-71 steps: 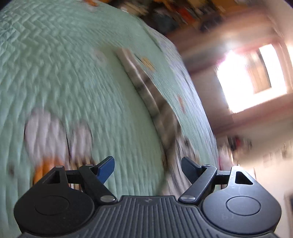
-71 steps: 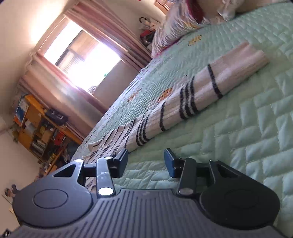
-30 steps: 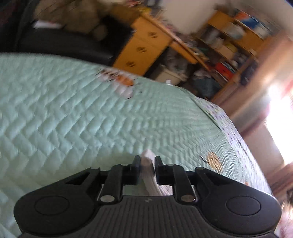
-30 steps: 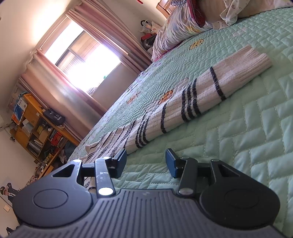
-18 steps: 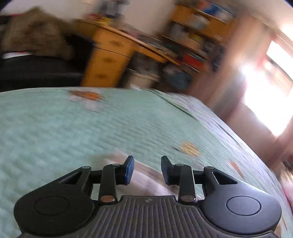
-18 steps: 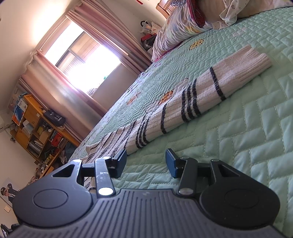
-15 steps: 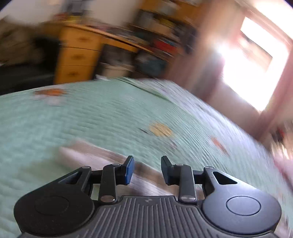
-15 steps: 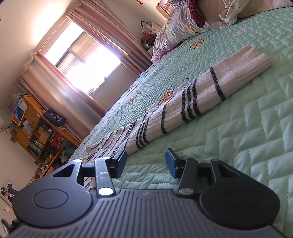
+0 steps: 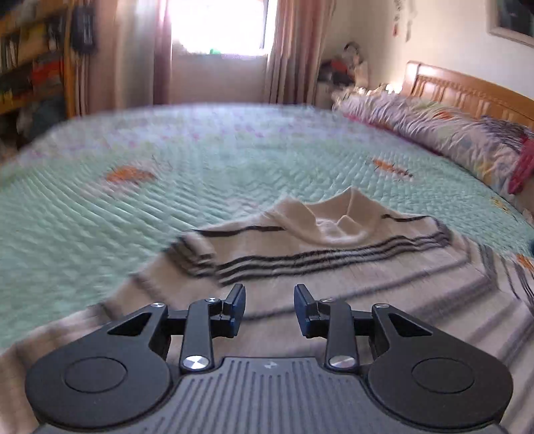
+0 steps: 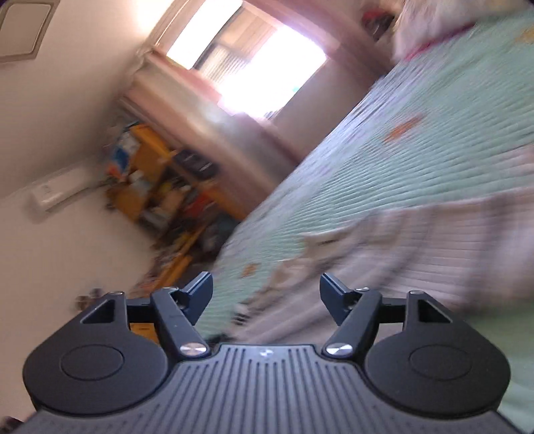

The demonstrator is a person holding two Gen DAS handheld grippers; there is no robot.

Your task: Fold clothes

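The cream sweater with black stripes lies across the centre and lower right of the left wrist frame, spread on the green quilted bedspread. The left gripper hovers over it, jaws narrowly apart, empty. In the blurred right wrist view, the right gripper gapes wide, the sweater at right centre.

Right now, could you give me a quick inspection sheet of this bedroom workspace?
Surface: green quilt on a bed.
Job's things: striped sweater, cream with dark stripes, partly folded, lying on the quilt.
Clutter: nothing seen on the quilt besides the sweater.
Grippers: left gripper open over the sweater; right gripper open, empty; view blurred.
Cables: nothing seen.
Surroundings: window with curtains, pillow, headboard, shelves.
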